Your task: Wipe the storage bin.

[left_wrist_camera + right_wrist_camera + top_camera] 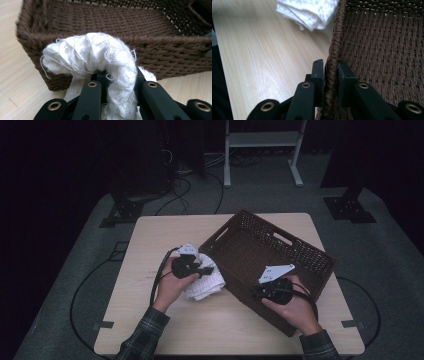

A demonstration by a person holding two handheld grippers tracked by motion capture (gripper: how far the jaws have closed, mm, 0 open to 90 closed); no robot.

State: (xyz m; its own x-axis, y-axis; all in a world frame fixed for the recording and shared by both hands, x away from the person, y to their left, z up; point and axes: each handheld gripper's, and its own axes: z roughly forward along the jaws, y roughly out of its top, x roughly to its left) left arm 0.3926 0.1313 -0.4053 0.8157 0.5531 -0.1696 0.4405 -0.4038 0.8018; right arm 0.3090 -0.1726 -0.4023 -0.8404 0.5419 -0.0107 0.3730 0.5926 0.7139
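clamping white cloth [100,55] and brown basket [334,57] rim, jaws over pale wooden table [165,320], dark room

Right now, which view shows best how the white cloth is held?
The left gripper view: the white cloth sits pinched between the black jaws, before the brown wicker basket. The high view shows it small under the left gripper; the right gripper view shows a corner.

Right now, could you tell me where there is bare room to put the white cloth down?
The dark brown woven basket is bare inside. The pale wooden table is free along its far-left corner and its near edge between the sleeves. It is crowded where the white knitted cloth hangs beside the basket's near-left wall.
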